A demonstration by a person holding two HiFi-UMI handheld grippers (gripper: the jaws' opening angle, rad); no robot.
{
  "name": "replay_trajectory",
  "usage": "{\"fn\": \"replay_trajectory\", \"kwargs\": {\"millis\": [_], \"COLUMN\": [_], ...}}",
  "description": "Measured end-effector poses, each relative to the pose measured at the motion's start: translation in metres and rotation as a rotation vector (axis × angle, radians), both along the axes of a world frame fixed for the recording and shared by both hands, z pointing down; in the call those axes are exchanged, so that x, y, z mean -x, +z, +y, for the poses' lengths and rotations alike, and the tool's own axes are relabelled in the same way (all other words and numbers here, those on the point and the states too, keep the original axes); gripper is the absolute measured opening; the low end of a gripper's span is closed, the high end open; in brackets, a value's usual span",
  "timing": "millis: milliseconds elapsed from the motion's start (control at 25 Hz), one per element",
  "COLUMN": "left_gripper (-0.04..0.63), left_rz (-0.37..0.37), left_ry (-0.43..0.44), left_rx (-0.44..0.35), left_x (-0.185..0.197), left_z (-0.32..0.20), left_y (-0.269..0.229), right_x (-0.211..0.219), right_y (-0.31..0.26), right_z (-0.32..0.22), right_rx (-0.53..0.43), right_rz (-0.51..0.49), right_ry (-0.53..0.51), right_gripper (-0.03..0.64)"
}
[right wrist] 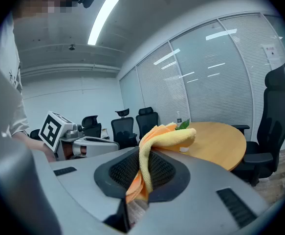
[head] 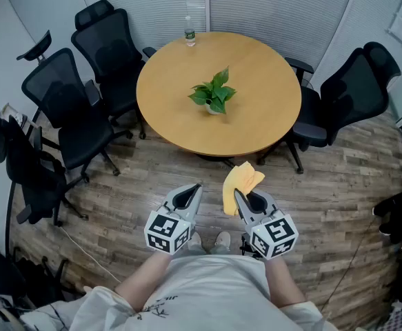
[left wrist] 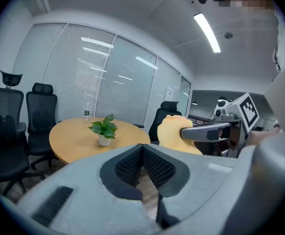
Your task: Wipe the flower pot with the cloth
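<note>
Flower pot (left wrist: 104,140), one, on table (head: 180,133); right gripper (head: 239,198) pinches one cloth (head: 239,181); left gripper (head: 194,189) clenched.

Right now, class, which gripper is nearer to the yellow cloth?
Right. The right gripper is shut on the cloth; the left gripper hangs beside it, shut and empty, apart from the cloth.

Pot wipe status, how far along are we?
Done: the cloth is clamped in the right gripper. In hand: the approach, with both grippers over the floor, short of the table; the left gripper is shut and empty. Left: reach the flower pot at the table's middle and wipe it. The cloth is nowhere near it yet.
</note>
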State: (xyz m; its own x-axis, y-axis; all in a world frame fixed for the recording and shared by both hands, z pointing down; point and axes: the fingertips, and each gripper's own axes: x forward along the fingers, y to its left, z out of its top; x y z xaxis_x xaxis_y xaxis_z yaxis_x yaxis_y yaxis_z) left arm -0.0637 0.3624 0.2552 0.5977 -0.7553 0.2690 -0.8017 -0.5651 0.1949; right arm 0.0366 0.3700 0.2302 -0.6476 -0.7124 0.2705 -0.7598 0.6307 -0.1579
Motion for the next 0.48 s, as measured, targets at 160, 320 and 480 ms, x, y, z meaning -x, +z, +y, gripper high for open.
{"fn": "replay_trajectory", "kwargs": {"millis": [160,320,480], "left_gripper": [0.006,0.006,0.006], "left_rz": [-0.002,0.002,0.002], "left_ry": [0.006,0.011,0.011], "left_rx": [0.003,0.001,-0.005], "left_x": [-0.0036,-0.0036,-0.0002], "left_z": [-0.0003,-0.0011,-0.0019], "left_y": [0.0004,-0.0017,-0.0024], "right_x": [-0.0013,0.0009,0.0069], "right_y": [-0.0013,-0.0022,-0.0021], "right_z": [0.0005,0.0007,-0.0002], "right_rx": [-0.003,-0.007,-0.014], "right_rz": [0.0,0.004,0.005], "right_ry": [0.001,-0.002,-0.007], "right_gripper": [0.046,0.046,0.046]}}
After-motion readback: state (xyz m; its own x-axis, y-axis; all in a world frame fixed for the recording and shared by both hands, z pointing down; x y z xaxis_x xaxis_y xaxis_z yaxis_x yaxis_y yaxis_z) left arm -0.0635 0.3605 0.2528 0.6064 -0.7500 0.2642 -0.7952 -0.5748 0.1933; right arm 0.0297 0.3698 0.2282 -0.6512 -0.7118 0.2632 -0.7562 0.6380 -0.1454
